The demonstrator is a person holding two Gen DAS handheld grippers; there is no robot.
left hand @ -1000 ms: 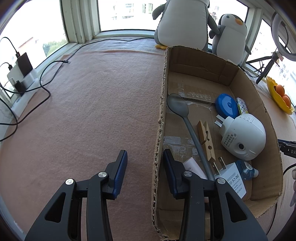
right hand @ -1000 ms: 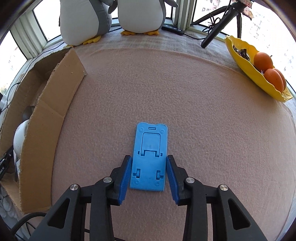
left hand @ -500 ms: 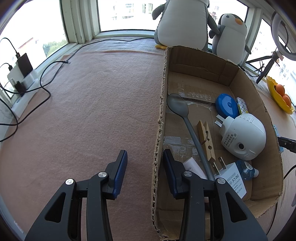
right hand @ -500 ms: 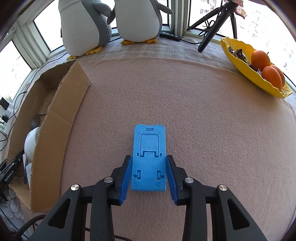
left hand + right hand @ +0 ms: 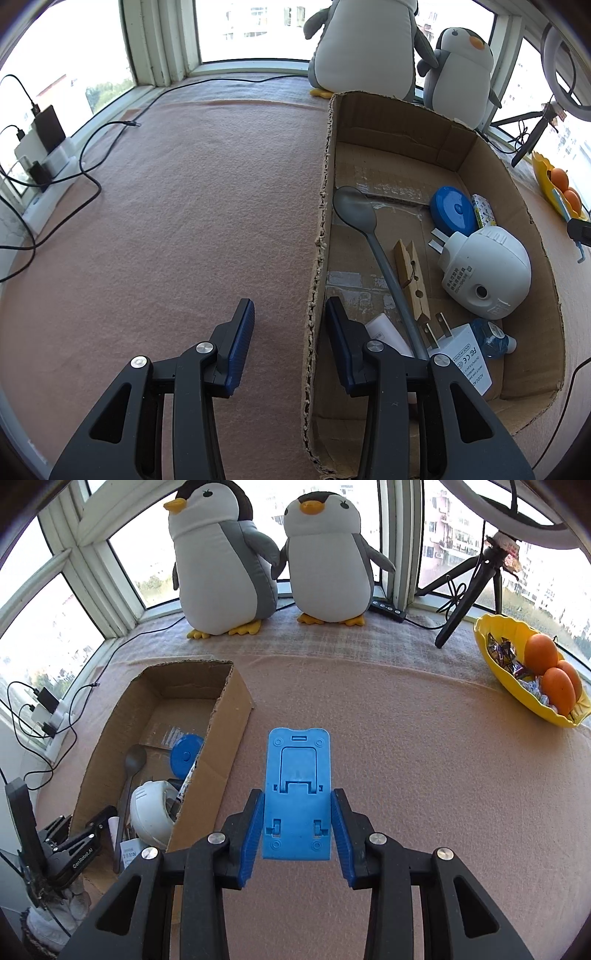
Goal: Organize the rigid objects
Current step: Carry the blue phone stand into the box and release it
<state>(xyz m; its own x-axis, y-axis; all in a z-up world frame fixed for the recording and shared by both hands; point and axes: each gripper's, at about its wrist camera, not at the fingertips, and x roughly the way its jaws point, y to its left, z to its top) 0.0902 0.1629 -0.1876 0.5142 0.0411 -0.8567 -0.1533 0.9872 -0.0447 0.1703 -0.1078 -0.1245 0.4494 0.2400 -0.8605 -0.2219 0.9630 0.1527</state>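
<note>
Right gripper (image 5: pixel 297 825): blue pads pressed against both long edges of a flat blue plastic fold-out phone stand (image 5: pixel 297 794), pinching its near half. Stand sticks out forward past the fingertips and looks lifted off the cloth, though can't confirm the gap.

Left gripper (image 5: pixel 290 345): fingers spread, nothing between them. It straddles the torn left wall of the shallow brown cardboard box (image 5: pixel 318 236), left finger over the cloth, right finger over the box interior. Can't tell if either pad touches the wall.

Box contents, left wrist view: grey metal spoon (image 5: pixel 373 243) lying lengthwise, wooden clothespin (image 5: pixel 410 278) just beside its handle, round blue plastic lid (image 5: pixel 453 210), white dome-shaped plug-in device (image 5: pixel 487 269) near the right wall, white flat-pin charger (image 5: pixel 463 350) and a small clear bottle with blue tint (image 5: pixel 493 338) at the near end.

In the right wrist view the box sits to the left of the held stand.

Surface: pinkish-brown felt cloth (image 5: pixel 184 221) over the whole table. Room: bay window, two grey-and-white plush penguins (image 5: pixel 221 561) on the sill end, black mini tripod (image 5: pixel 469 590), yellow bowl (image 5: pixel 495 668) with oranges (image 5: pixel 541 653) at far right, white power strip with black cables (image 5: pixel 44 170) far left.
</note>
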